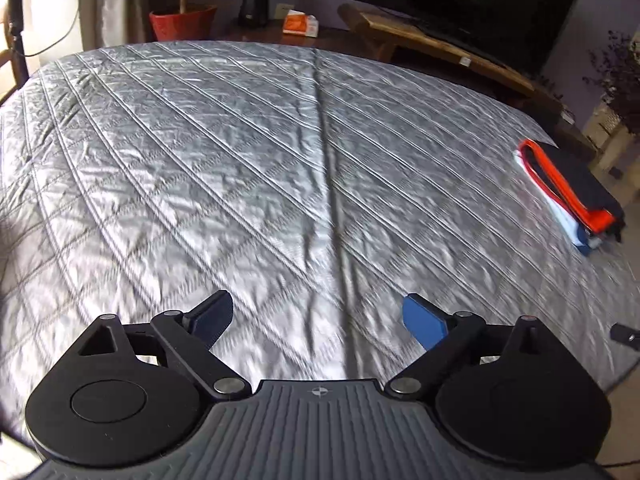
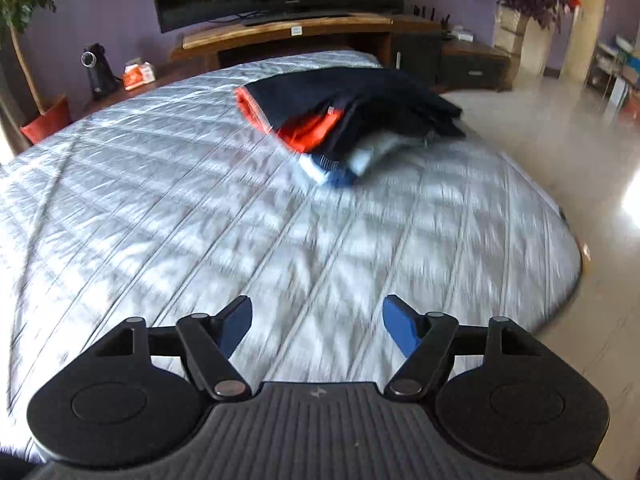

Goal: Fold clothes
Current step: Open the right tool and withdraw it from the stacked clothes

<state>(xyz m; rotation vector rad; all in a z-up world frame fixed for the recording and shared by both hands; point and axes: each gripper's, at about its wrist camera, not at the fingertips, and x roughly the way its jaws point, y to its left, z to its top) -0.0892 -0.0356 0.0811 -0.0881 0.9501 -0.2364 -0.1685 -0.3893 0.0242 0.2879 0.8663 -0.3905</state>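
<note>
Folded clothes stack (image 2: pixel 348 120): navy on top, orange, pale blue beneath; near quilt's far-right edge.

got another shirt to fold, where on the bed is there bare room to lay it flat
Most of the grey quilt is bare: the whole stretch from the open left gripper to the far edge by the red pot, and the patch ahead of the open right gripper. Only the right edge is taken, by the folded stack.

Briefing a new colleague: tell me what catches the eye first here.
The stack of folded clothes, navy over orange and pale blue, sits near the far right edge of the silver quilted bed cover. Both the left gripper and right gripper hover open and empty above bare quilt.
</note>
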